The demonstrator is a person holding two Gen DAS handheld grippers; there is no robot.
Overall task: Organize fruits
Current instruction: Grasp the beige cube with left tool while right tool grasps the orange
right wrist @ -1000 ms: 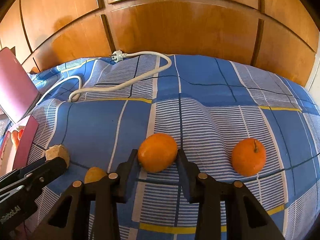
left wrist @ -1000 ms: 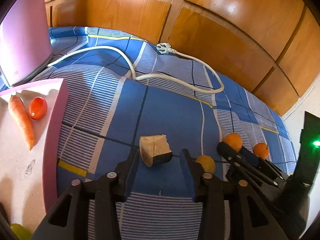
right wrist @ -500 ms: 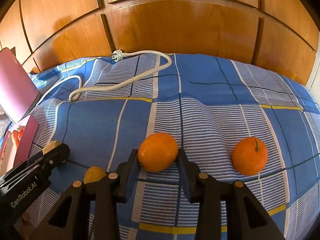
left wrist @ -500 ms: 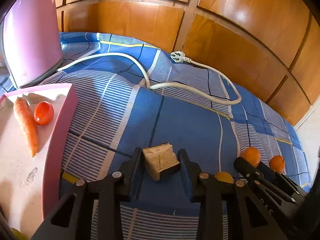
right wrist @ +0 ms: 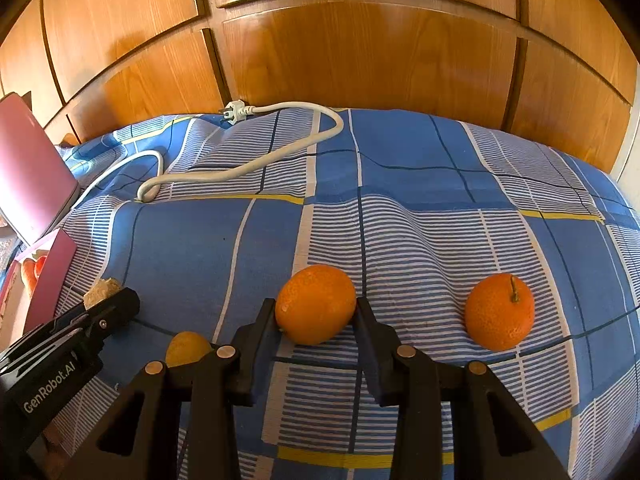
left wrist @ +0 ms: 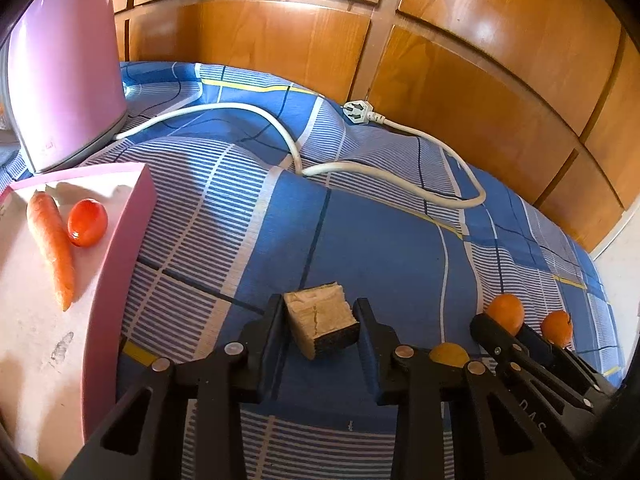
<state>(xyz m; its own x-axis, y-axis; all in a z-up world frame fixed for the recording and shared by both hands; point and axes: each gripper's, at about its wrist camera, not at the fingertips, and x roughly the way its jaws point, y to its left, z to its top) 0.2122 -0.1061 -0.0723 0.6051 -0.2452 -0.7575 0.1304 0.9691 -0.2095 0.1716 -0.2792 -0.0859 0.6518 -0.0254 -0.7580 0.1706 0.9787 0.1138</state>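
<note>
Your left gripper (left wrist: 320,320) is closing on the tan bread chunk (left wrist: 318,322) right of the pink tray (left wrist: 120,248), your right gripper (right wrist: 316,316) pinching a round orange (right wrist: 315,303).

Bright and warm throughout, with glare patches on the wooden panels (left wrist: 472,92) up top. Short soft shadows under the orange (right wrist: 500,312). Strong fisheye bending, black corner vignetting. Sharp focus; no motion blur.

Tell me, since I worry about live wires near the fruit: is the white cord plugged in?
No: the plug at the end of the white cord lies loose on the blue cloth, prongs bare.
</note>
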